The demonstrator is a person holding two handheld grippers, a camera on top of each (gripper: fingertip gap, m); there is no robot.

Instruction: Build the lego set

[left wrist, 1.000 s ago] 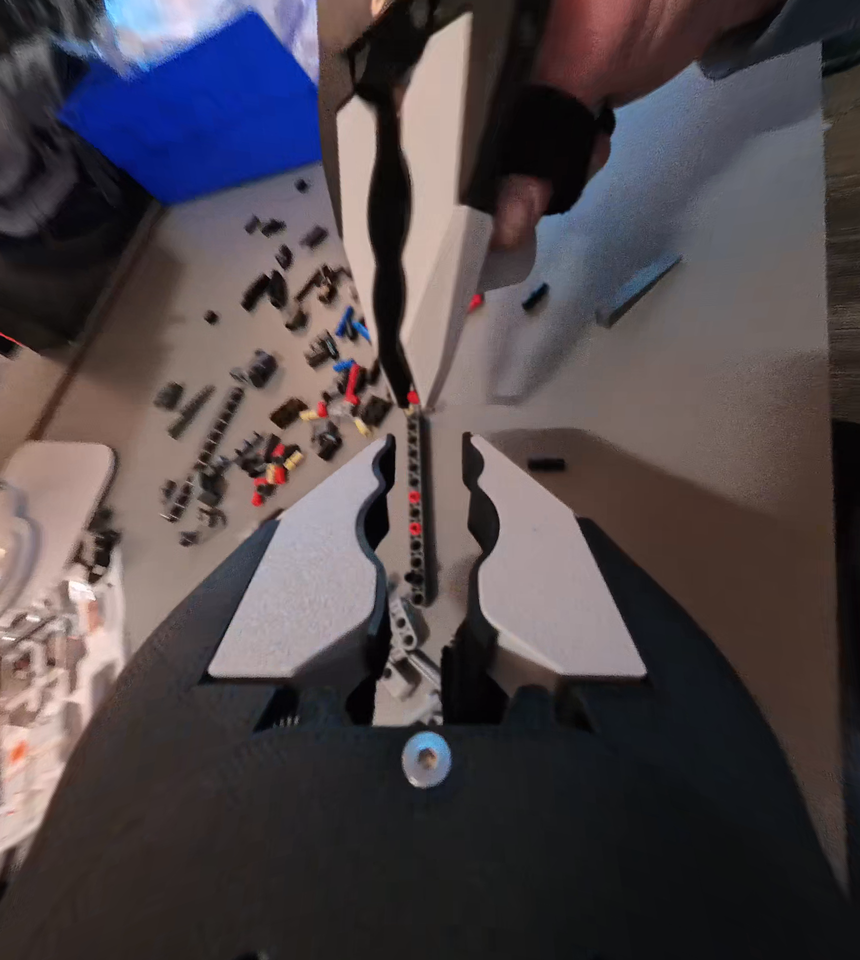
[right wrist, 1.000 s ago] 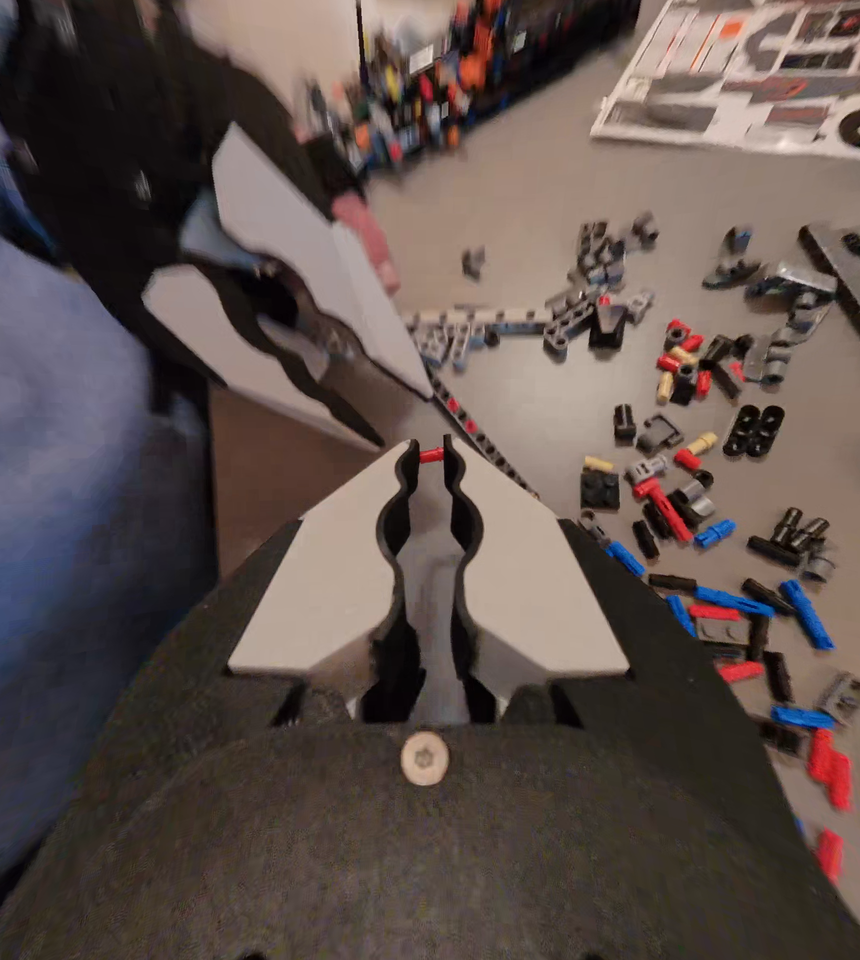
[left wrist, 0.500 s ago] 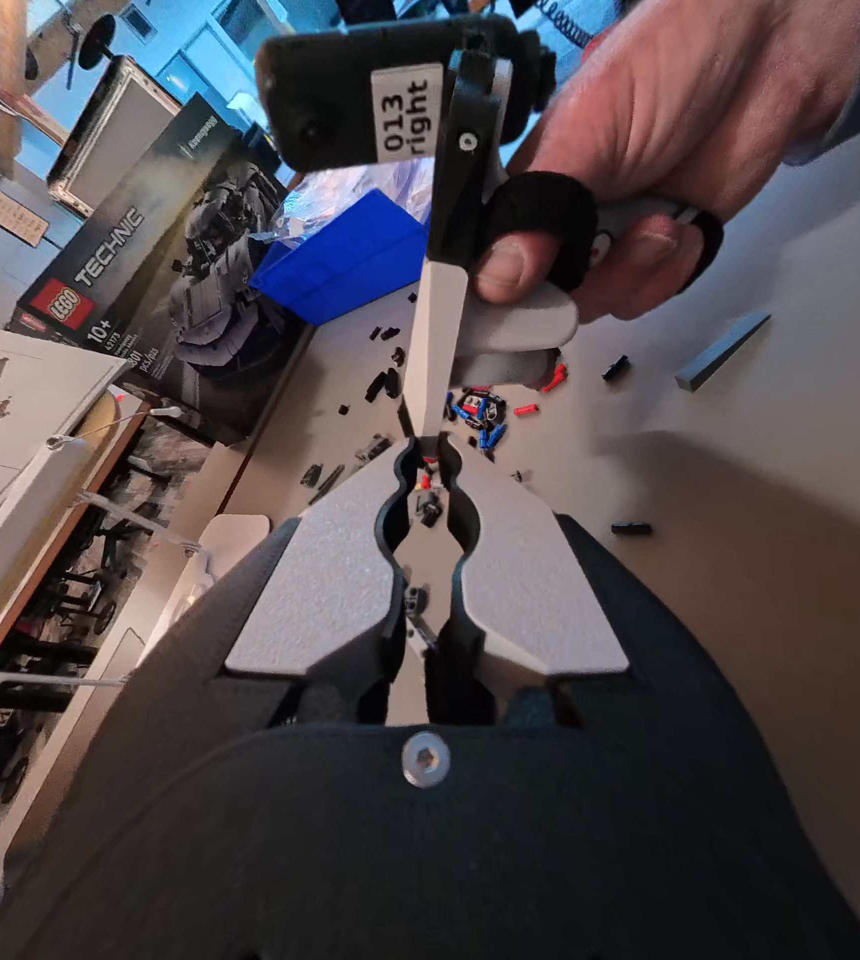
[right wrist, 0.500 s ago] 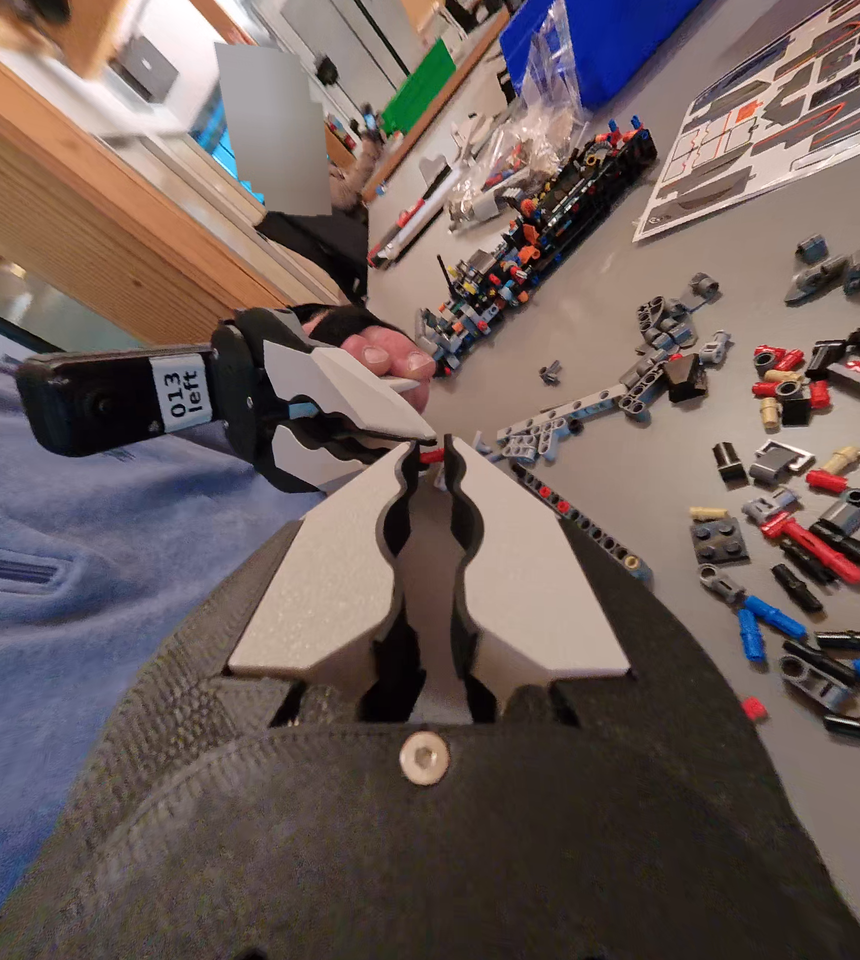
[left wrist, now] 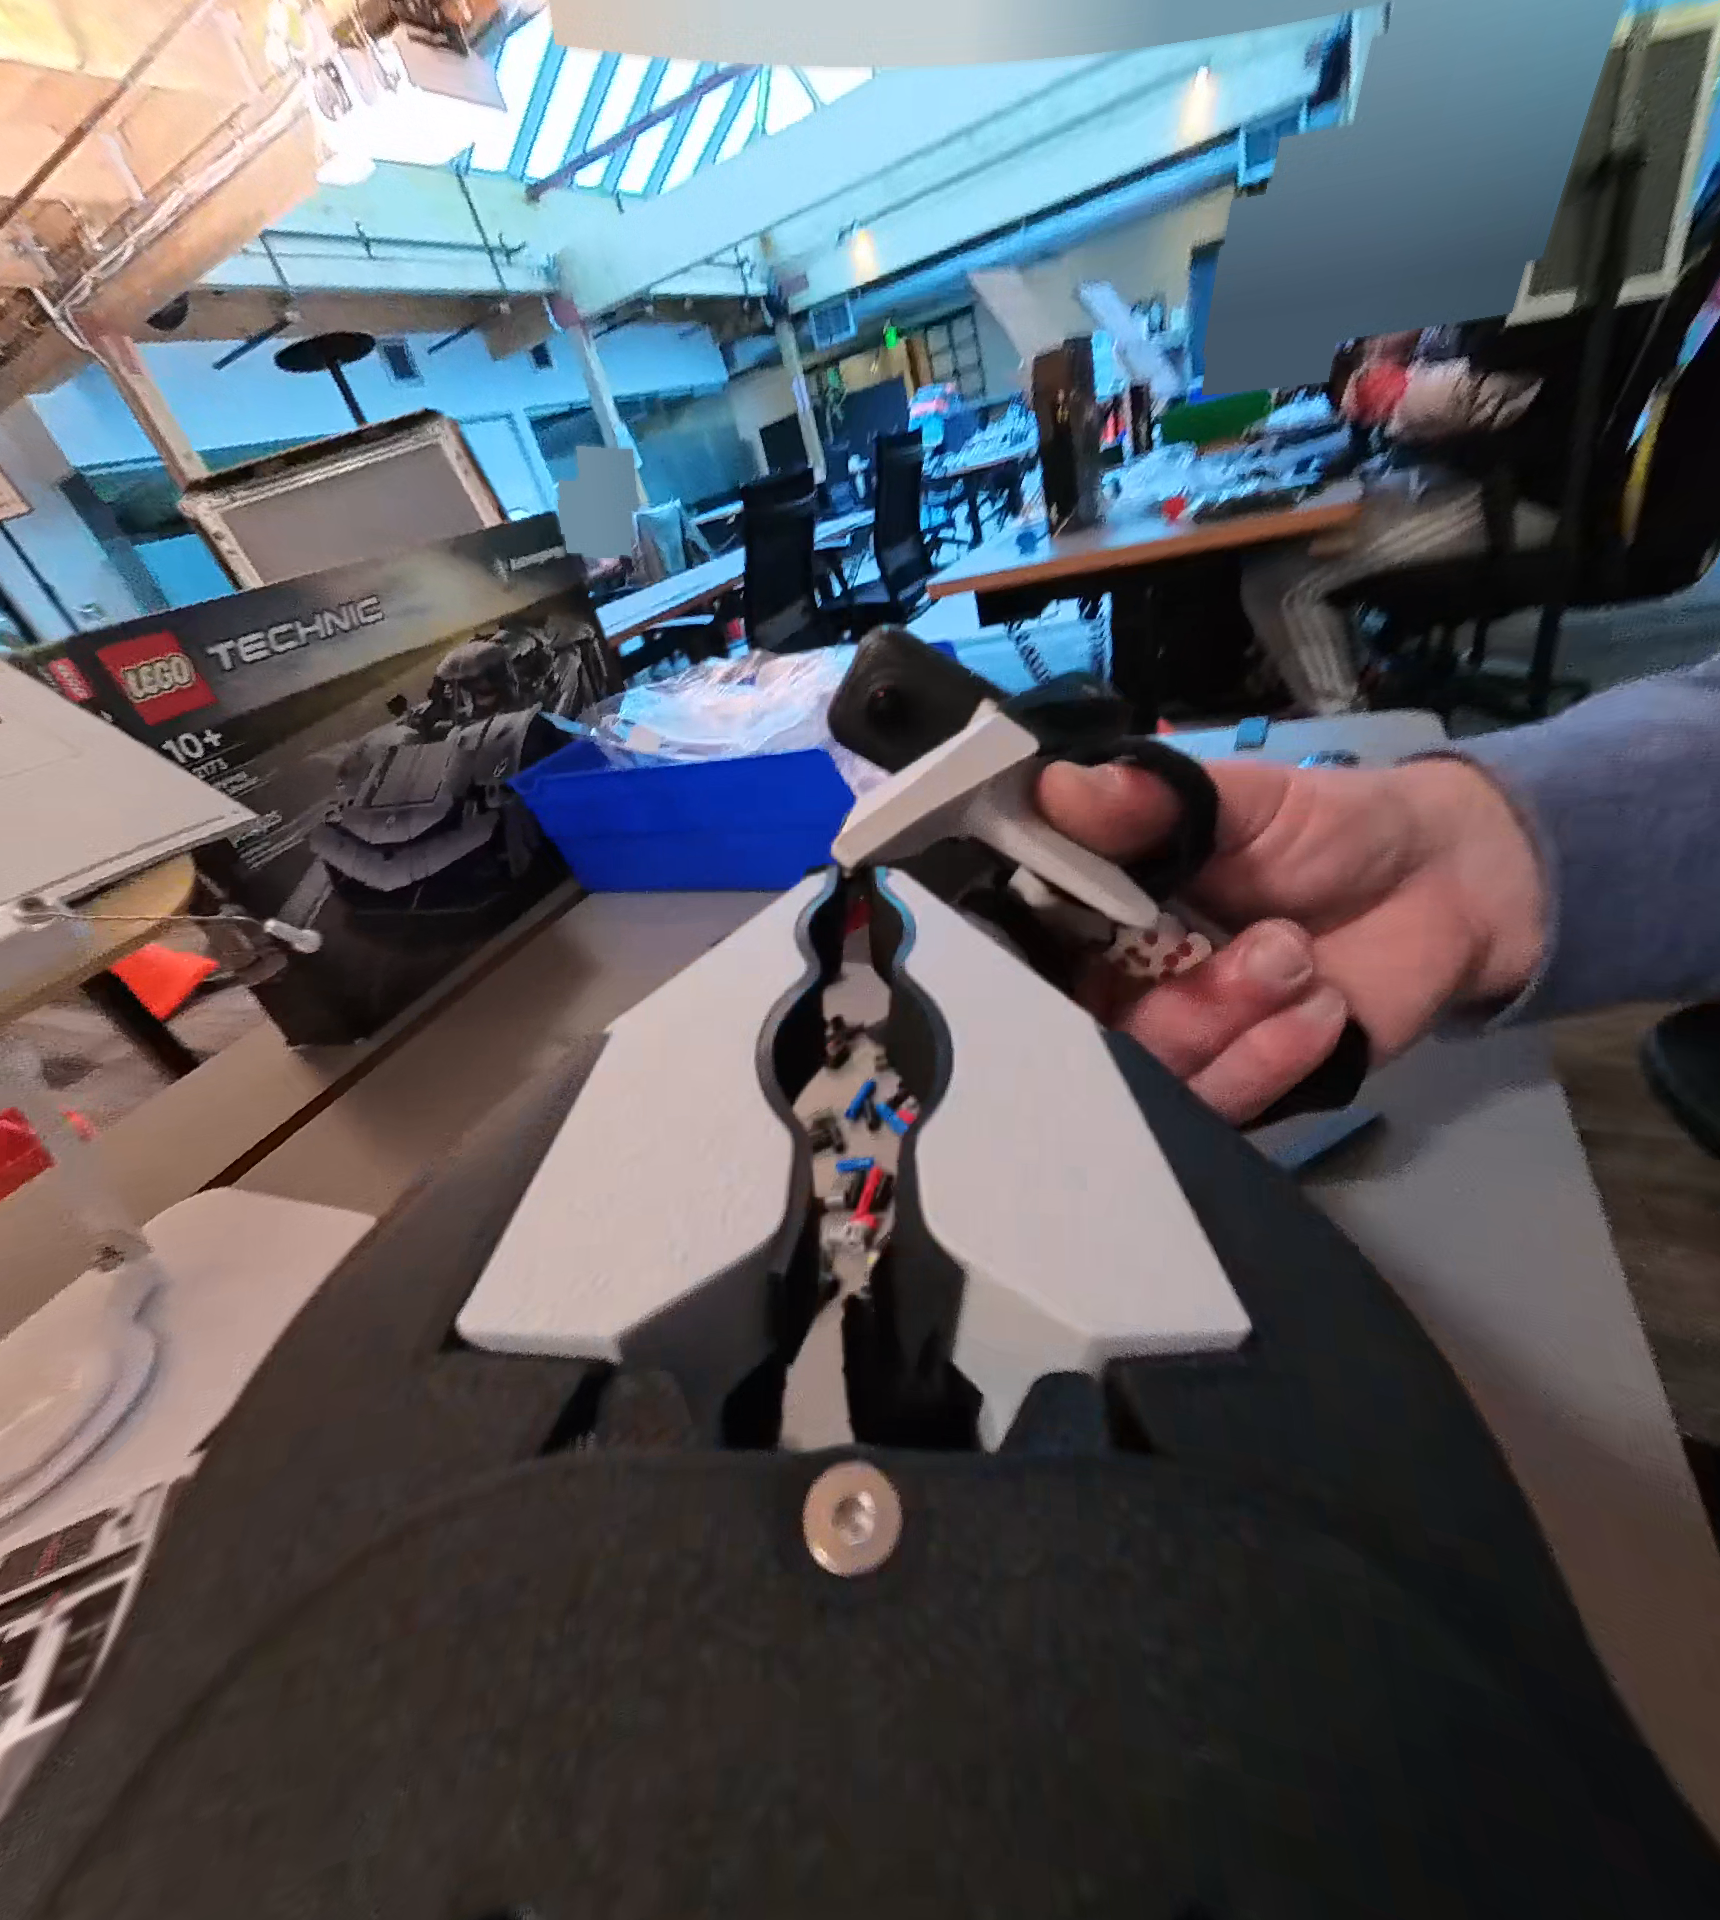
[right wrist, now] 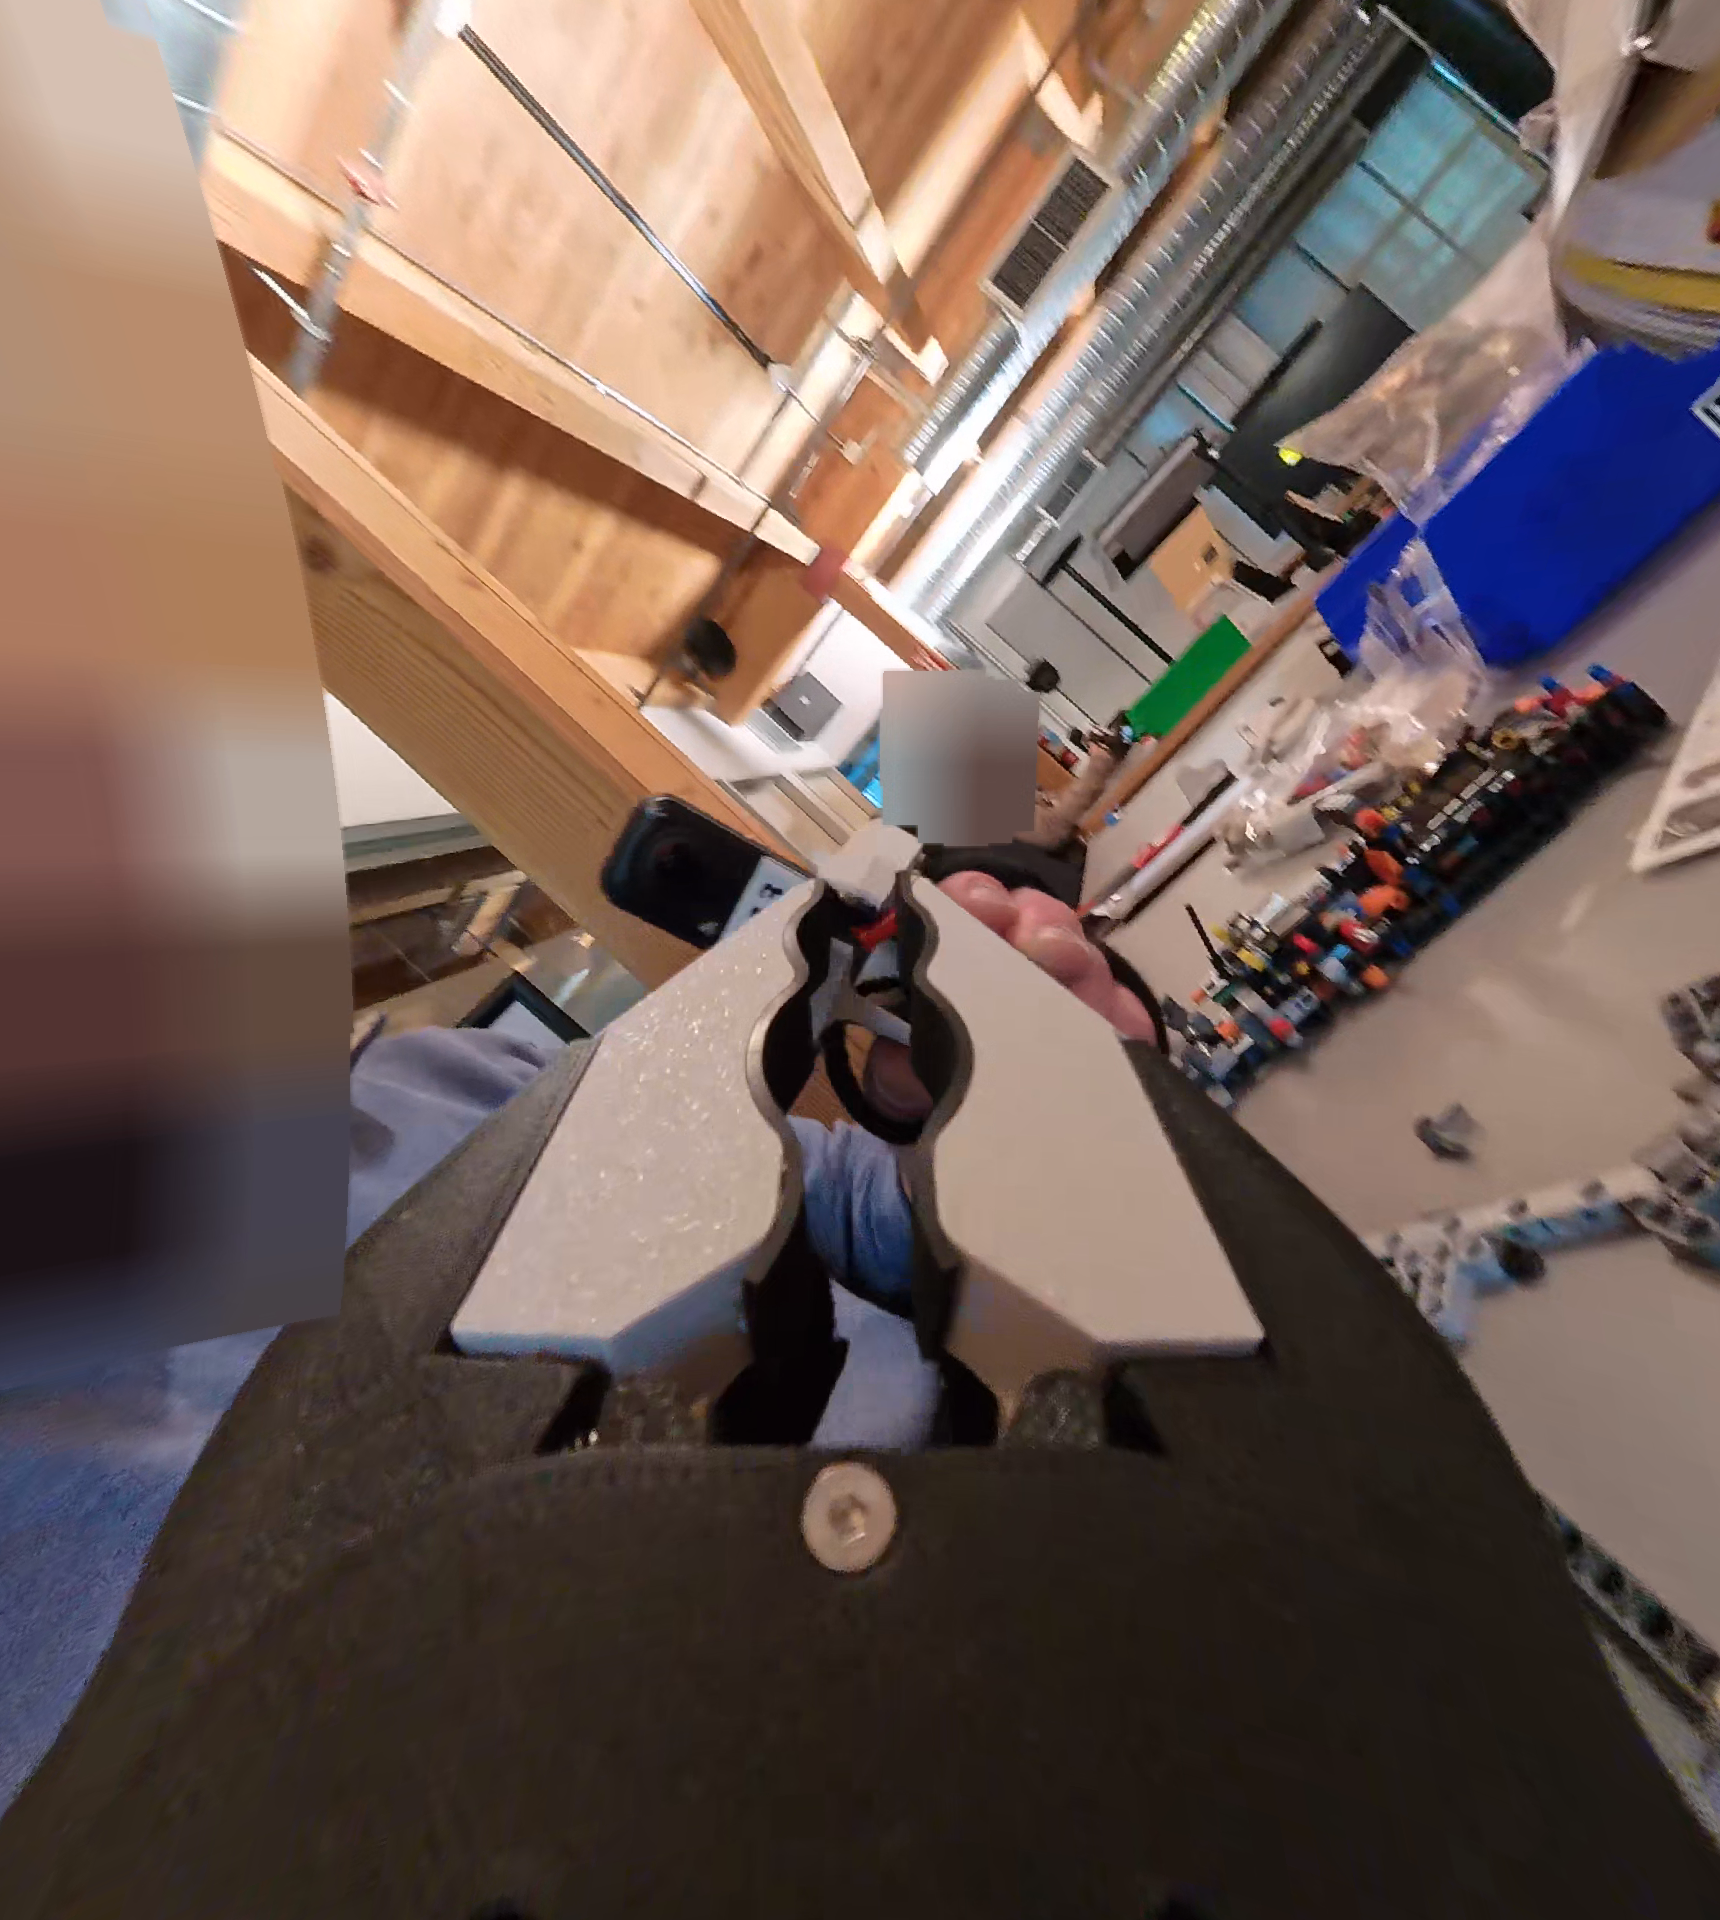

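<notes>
Two grippers are held tip to tip above the table: the right gripper [right wrist: 861, 902] is nearly closed, a small red pin [right wrist: 875, 932] pinched at its very tips, while the left gripper [left wrist: 857, 883] is drawn almost closed, and whether anything is gripped there cannot be told. Just beyond those tips the pin should be kept square and eased in gently, so that it is not twisted loose. Loose lego pieces [left wrist: 861, 1117] are left on the table [left wrist: 1438, 1226] below.

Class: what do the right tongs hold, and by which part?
A small red pin, pinched between the right tongs tips; which part is gripped cannot be told.
</notes>
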